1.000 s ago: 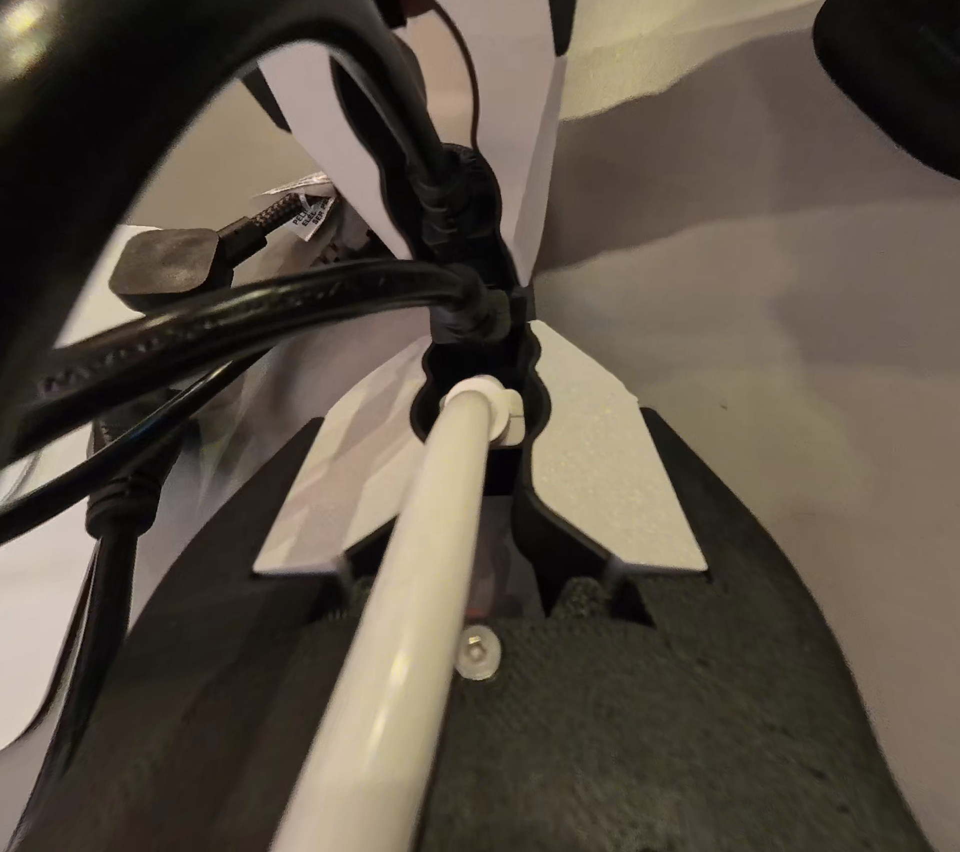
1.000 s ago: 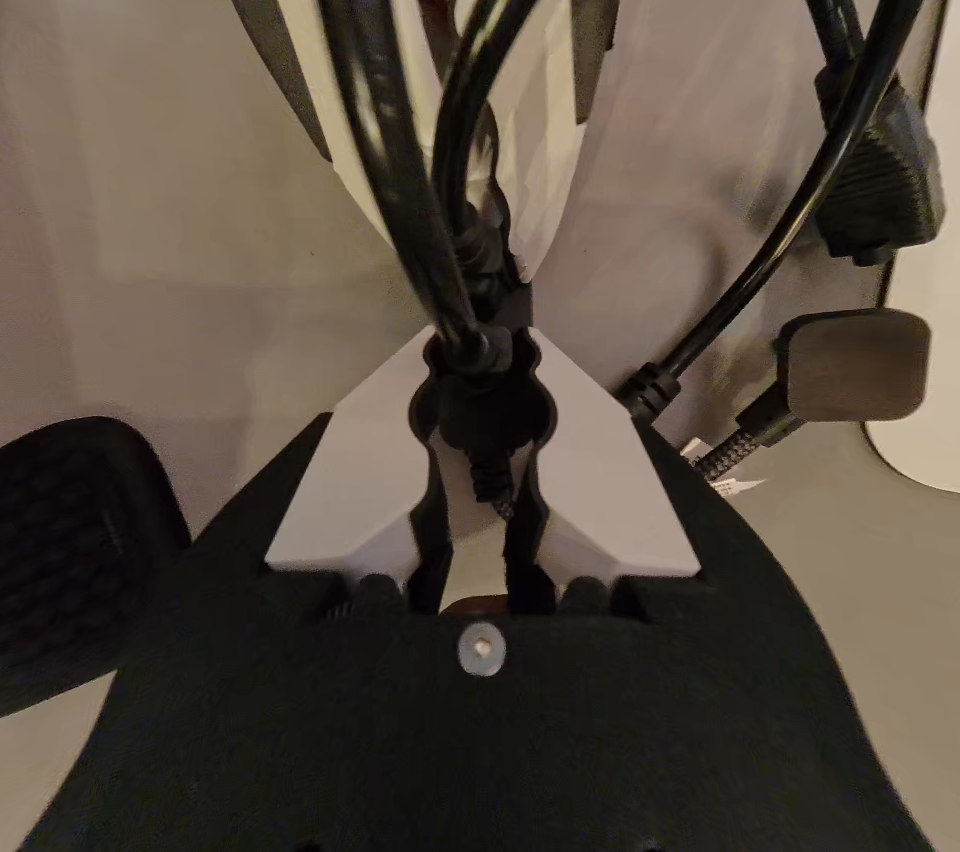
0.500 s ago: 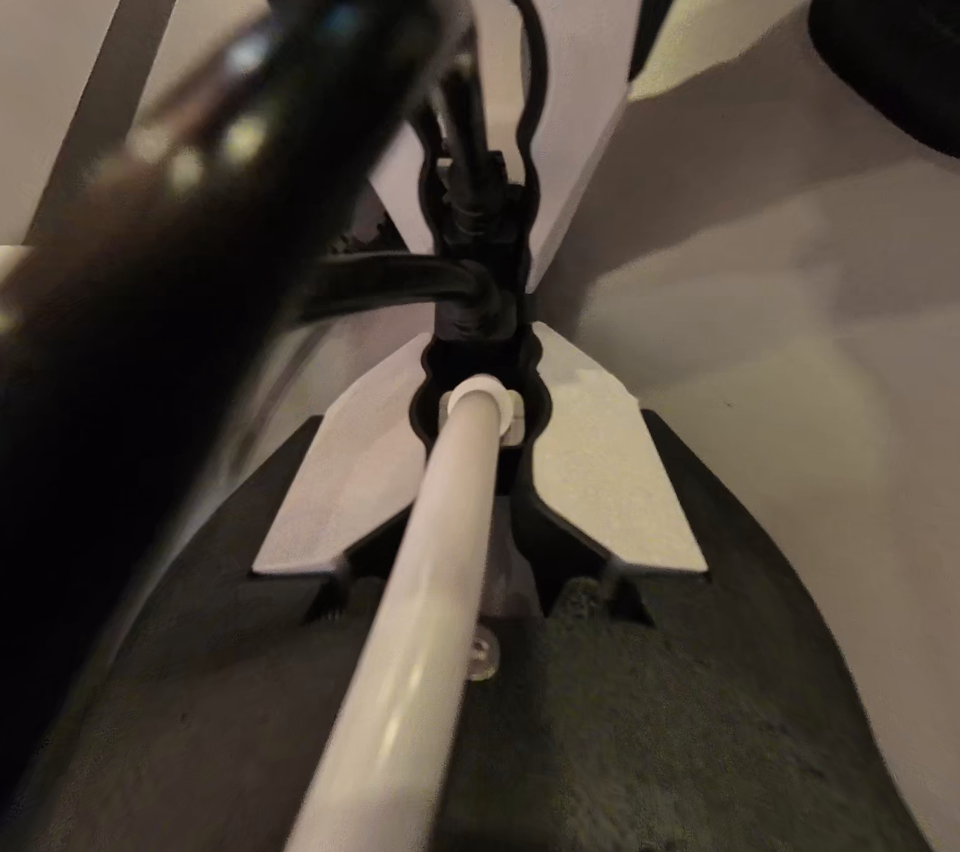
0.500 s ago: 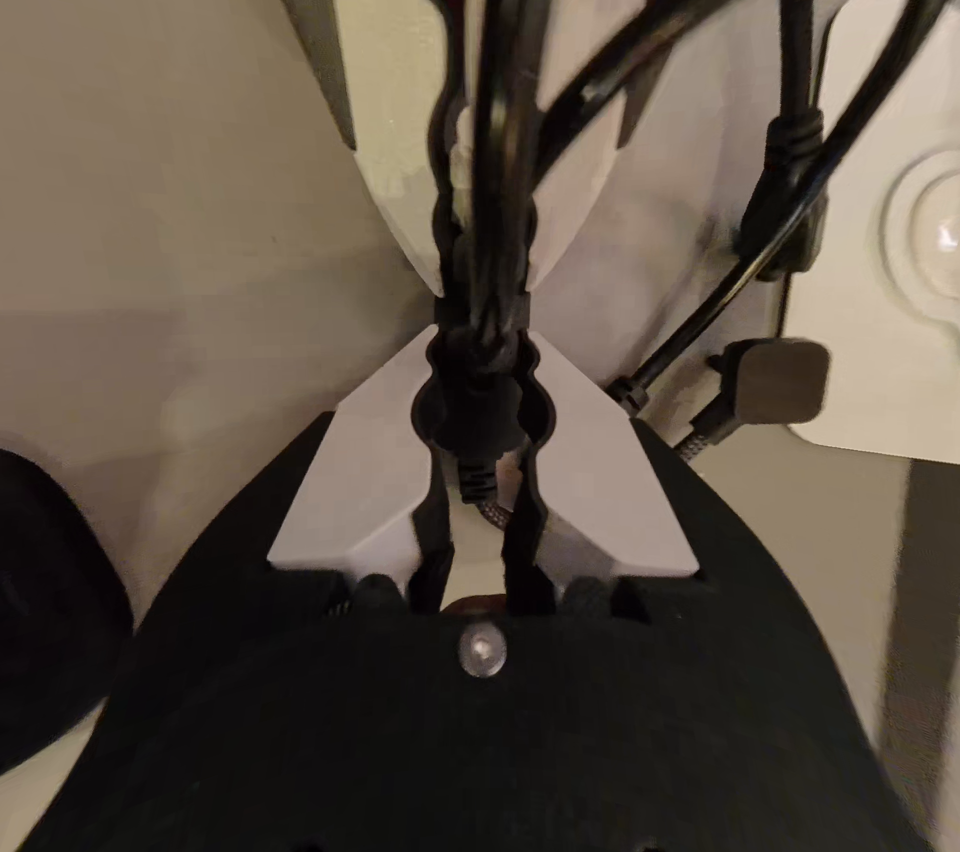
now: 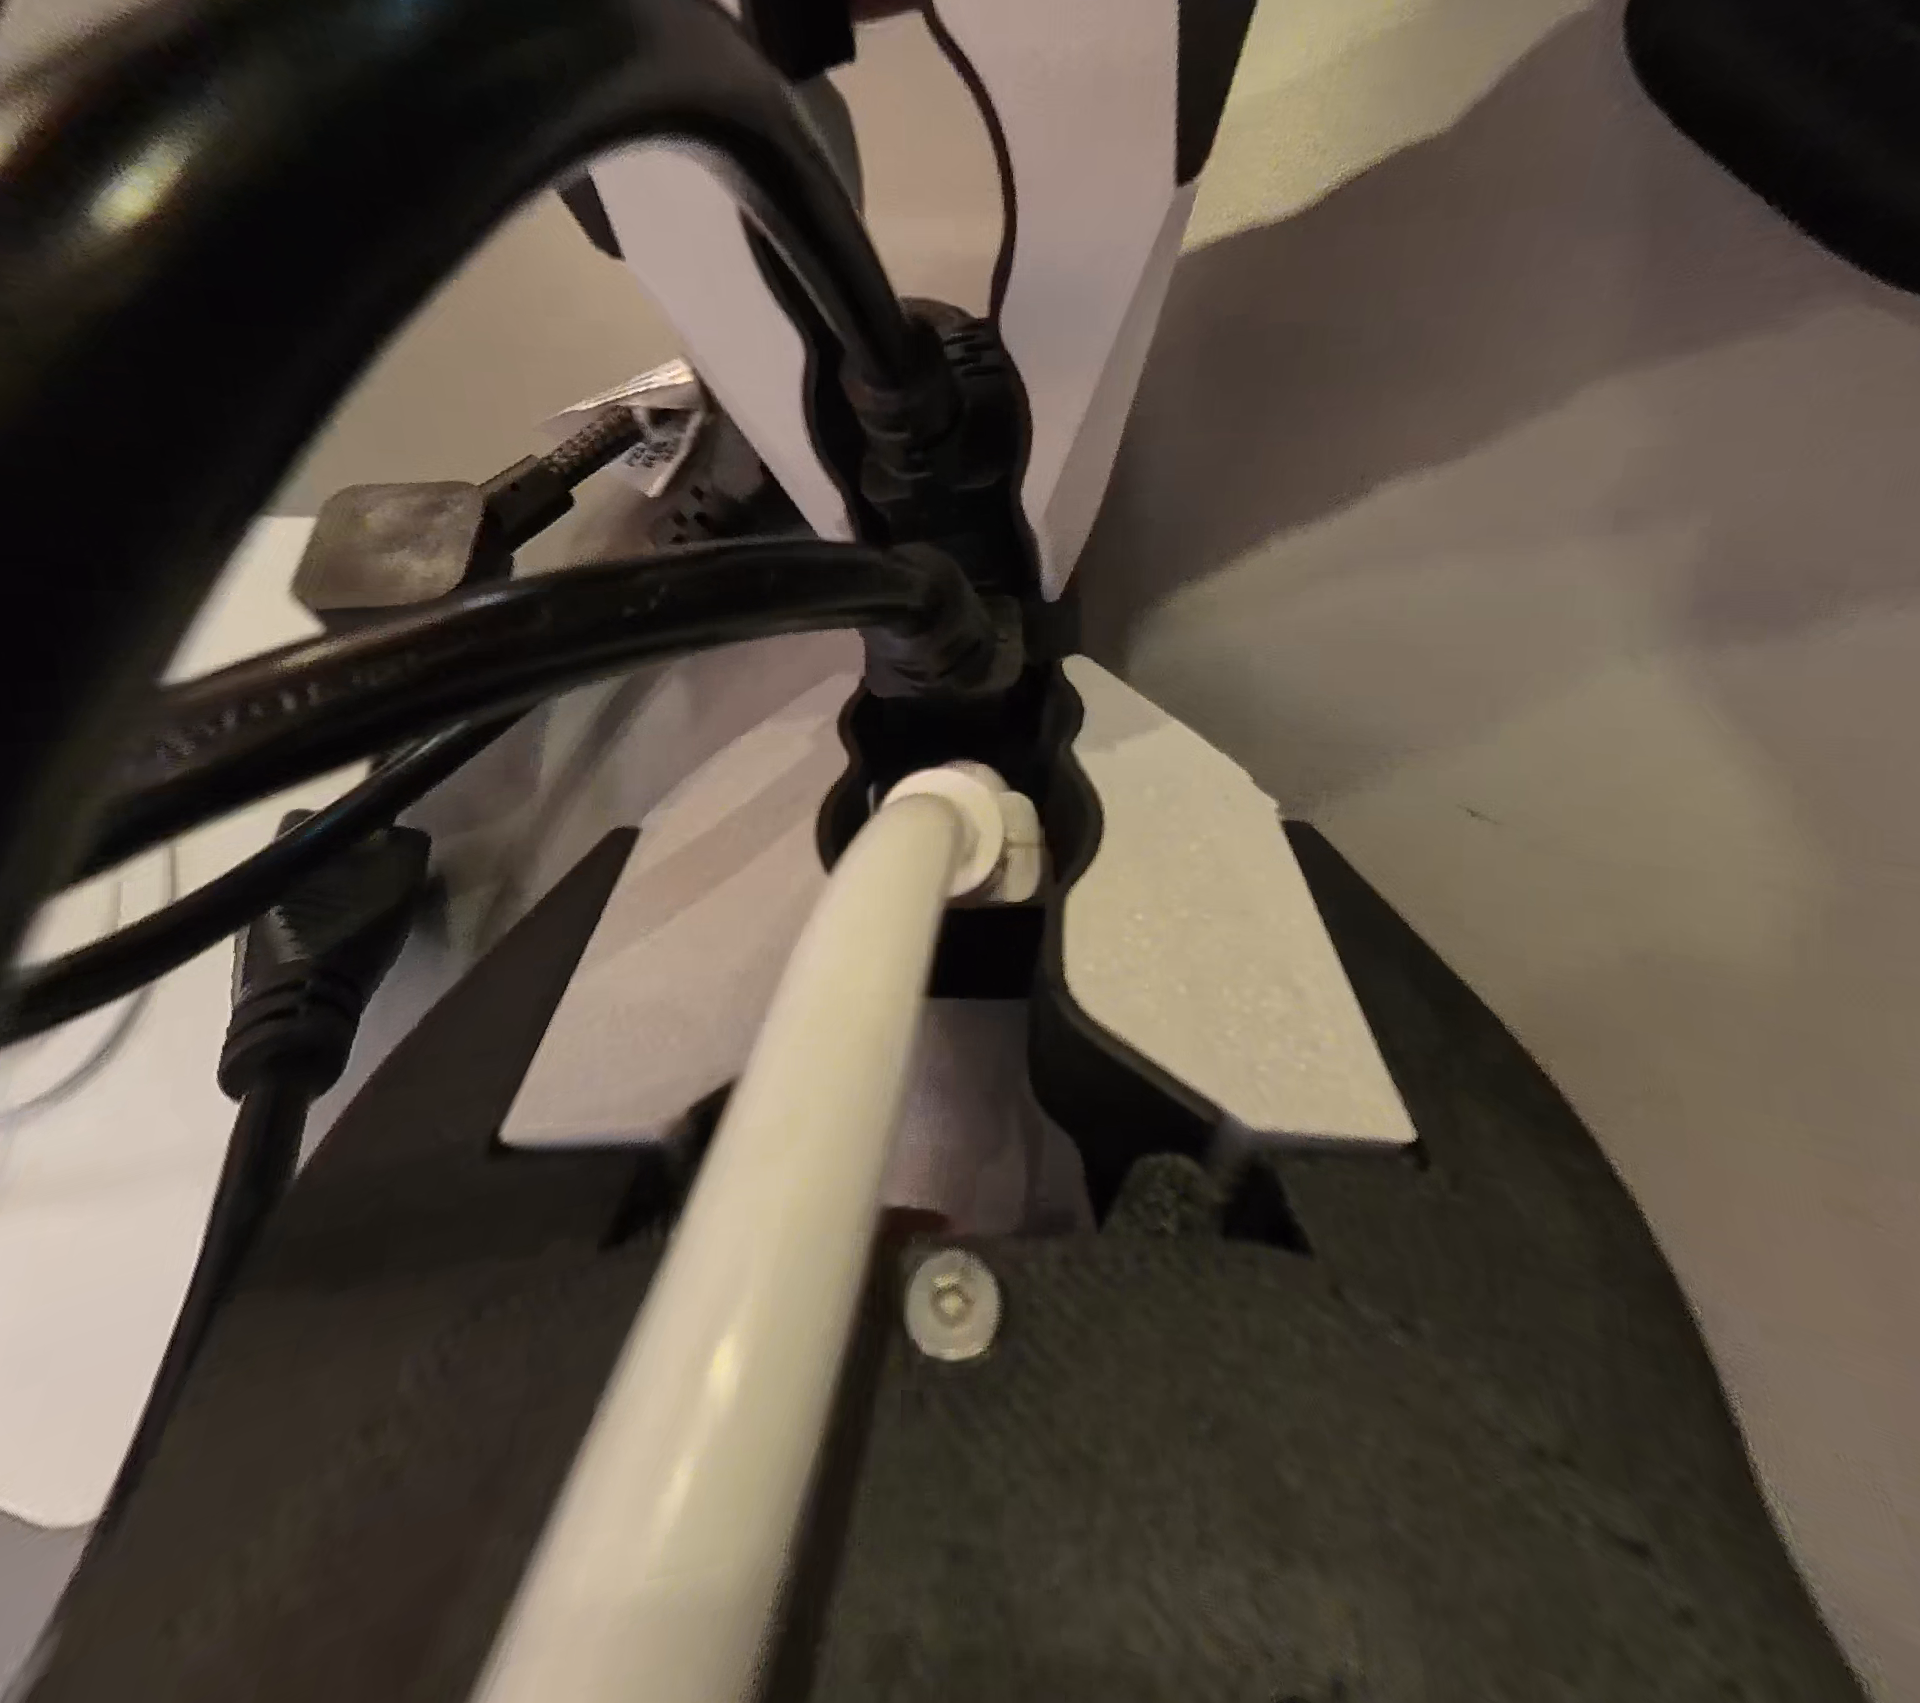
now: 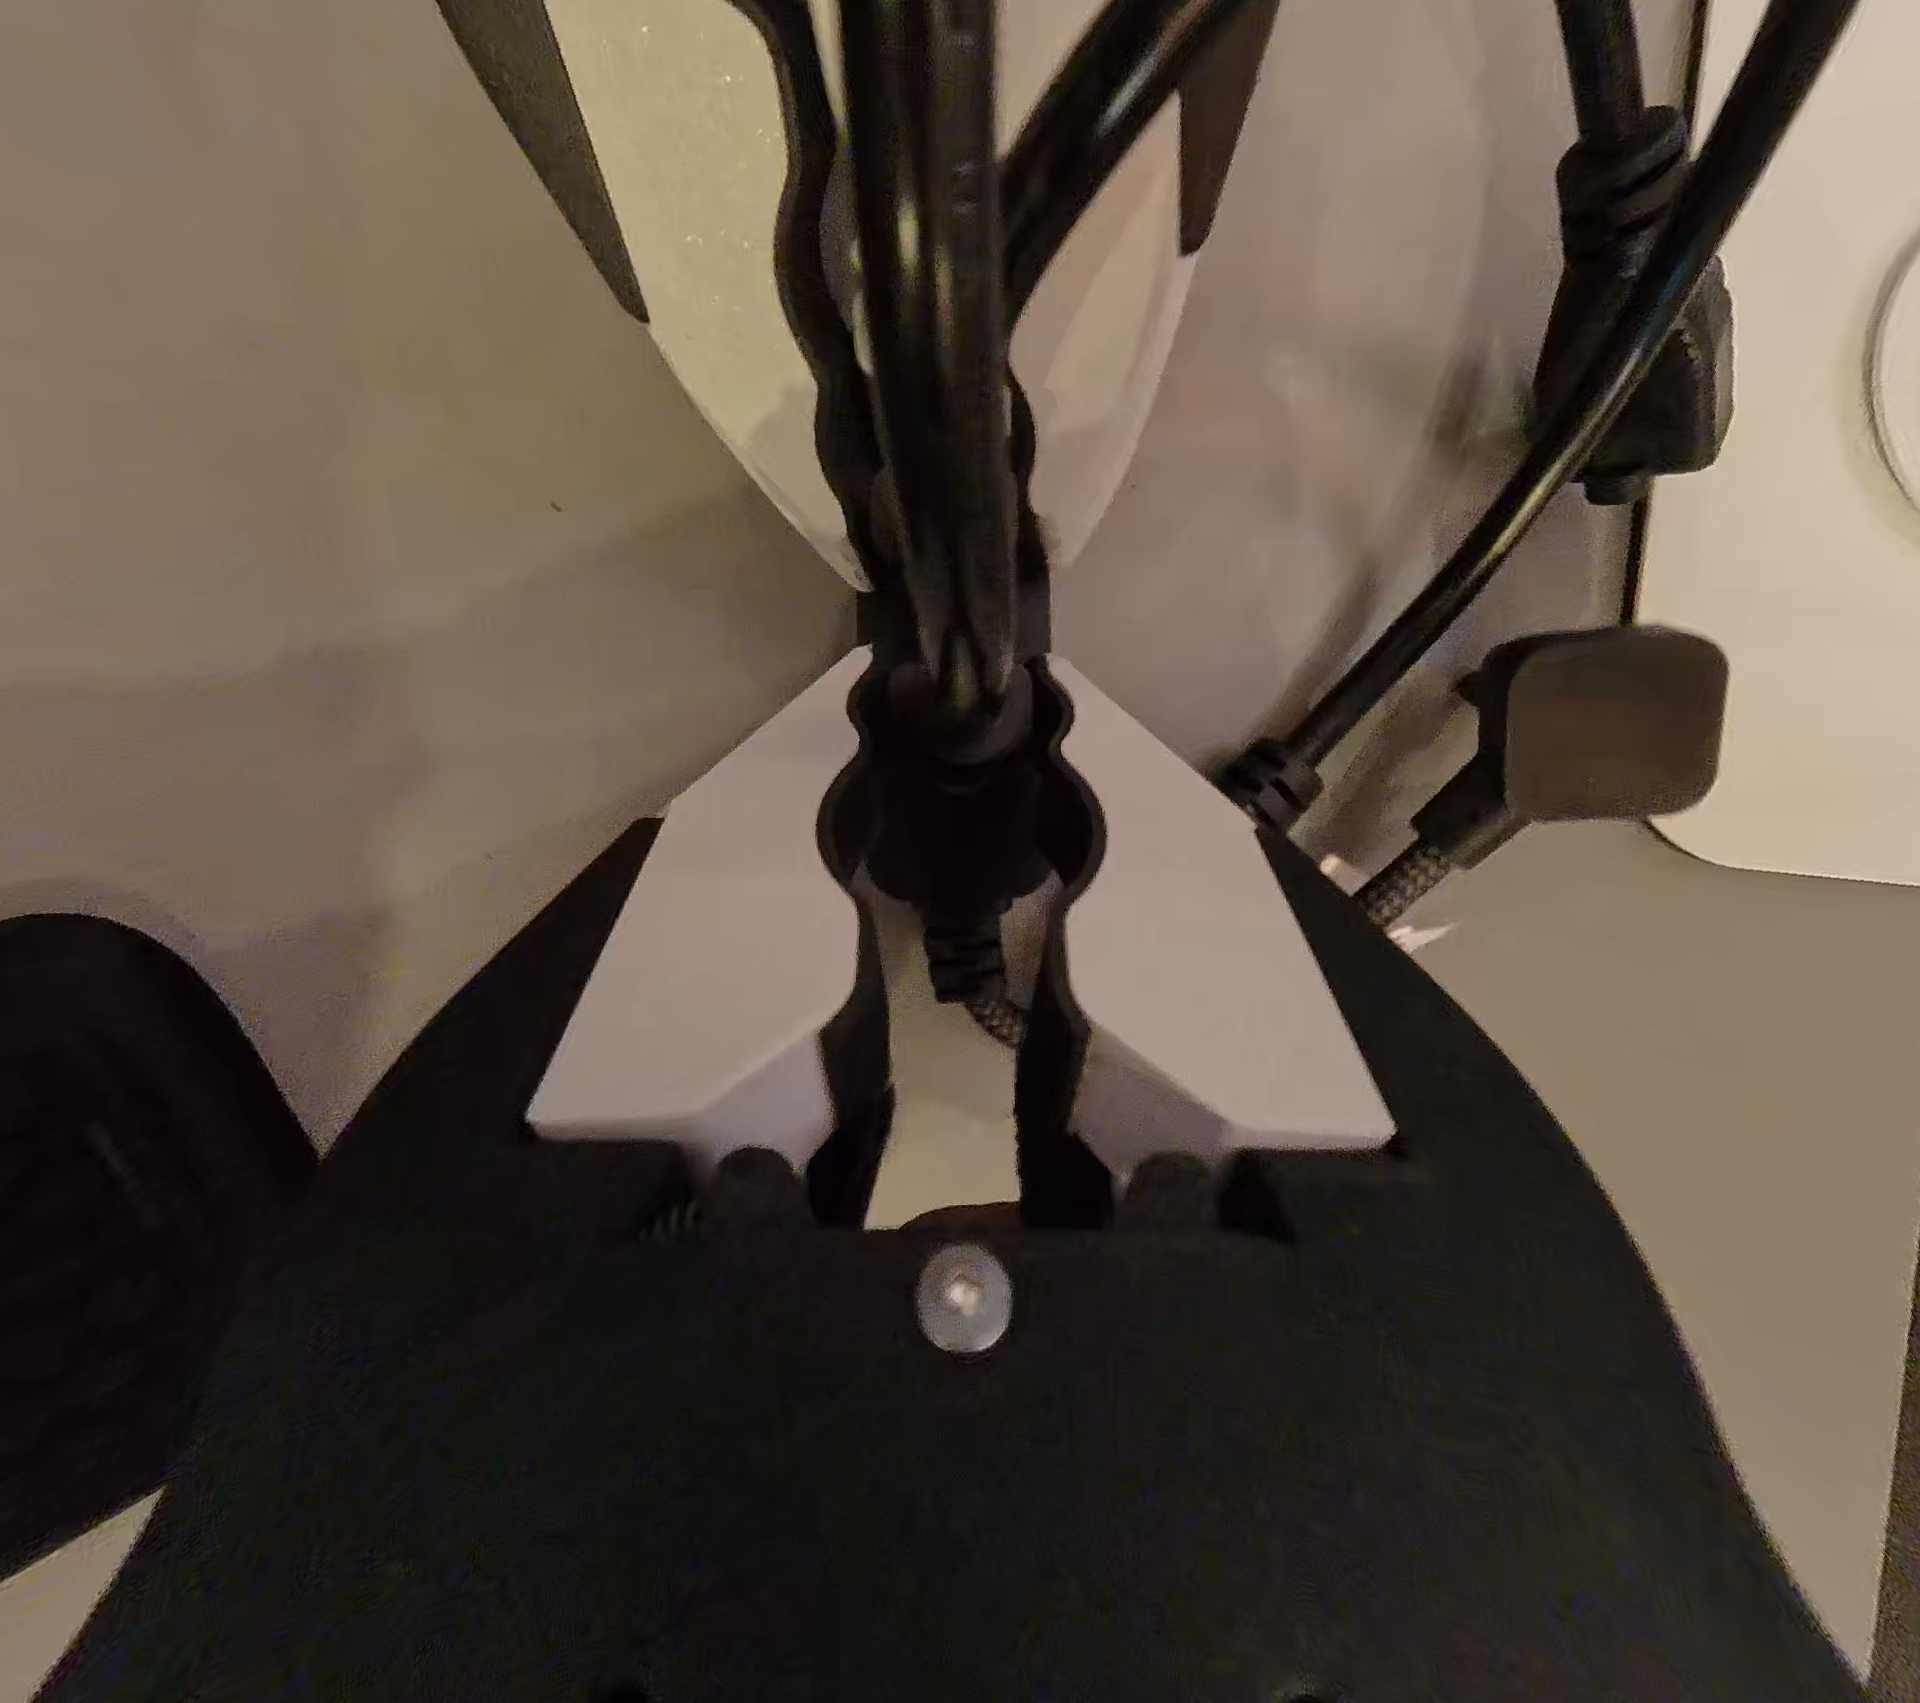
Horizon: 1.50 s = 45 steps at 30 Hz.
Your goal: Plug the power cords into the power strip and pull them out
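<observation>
My left gripper is shut on the white end piece of a white cord that runs back over its body. My right gripper is shut on a black plug with a braided cable behind it. The two grippers meet tip to tip. Thick black cords loop out of the meeting point. A white power strip lies at the right of the right wrist view, with a black plug on it and a flat dark plug at its edge.
The pale table lies under everything. A black rounded object sits at the upper right of the left wrist view and at the lower left of the right wrist view. The flat dark plug also shows in the left wrist view. The tips of both grippers are at nearly the same place.
Both grippers stay shut and tip to tip. The thick black cord swung across the left wrist view and back. The power strip has come further into the right wrist view.
</observation>
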{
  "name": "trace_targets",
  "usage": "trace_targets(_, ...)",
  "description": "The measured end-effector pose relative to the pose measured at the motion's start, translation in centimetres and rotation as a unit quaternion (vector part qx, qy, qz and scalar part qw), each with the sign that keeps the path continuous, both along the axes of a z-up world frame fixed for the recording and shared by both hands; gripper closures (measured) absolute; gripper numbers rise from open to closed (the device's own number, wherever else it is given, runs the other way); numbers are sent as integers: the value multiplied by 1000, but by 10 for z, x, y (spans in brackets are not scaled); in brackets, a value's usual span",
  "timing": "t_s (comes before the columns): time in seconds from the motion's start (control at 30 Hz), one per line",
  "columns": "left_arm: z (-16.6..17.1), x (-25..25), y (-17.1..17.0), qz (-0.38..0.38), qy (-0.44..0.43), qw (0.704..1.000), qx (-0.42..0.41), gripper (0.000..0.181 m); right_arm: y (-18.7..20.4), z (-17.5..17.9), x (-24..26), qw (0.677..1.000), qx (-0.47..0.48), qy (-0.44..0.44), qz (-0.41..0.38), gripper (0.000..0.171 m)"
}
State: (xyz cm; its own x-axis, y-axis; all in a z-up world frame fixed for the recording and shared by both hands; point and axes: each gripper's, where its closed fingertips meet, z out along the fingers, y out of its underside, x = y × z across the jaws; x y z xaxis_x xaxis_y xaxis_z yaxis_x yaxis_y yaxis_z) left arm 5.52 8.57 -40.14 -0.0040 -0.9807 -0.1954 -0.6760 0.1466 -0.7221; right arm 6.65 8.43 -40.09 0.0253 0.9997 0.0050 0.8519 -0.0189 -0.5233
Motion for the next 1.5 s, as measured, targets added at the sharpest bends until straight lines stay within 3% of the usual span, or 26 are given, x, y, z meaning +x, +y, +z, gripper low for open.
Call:
trace_targets(0.2,-2,-5,-2,-4,-16,1000,-22,118,-2,0,-4,998,6,57,-1,148)
trace_targets(0.23,-1,-1,-5,-6,-27,999,-32,118,-3,0,-4,998,7,60,0,148)
trace_targets(0.3,-5,2,-2,-1,-11,1000,-5,137,-4,0,-5,998,17,59,12,148)
trace_targets(0.53,-8,5,-5,-12,-9,1000,-15,140,-6,0,-4,999,17,43,20,148)
trace_targets(0.7,-8,7,-5,-10,-6,1000,-24,141,-5,0,6,997,59,-53,21,140)
trace_targets(0.77,-10,6,-5,-13,2,1000,-24,141,-3,-1,8,995,66,-75,17,144)
trace_targets(0.9,-23,-2,-2,-13,49,999,6,135,-5,-2,9,995,41,-84,25,148)
trace_targets(1.2,-25,-4,-3,-10,76,997,-8,137,-6,-3,9,993,33,-101,48,149)
trace_targets(1.5,-26,-4,-3,2,87,996,-21,136,-6,-1,11,976,129,-161,74,149)
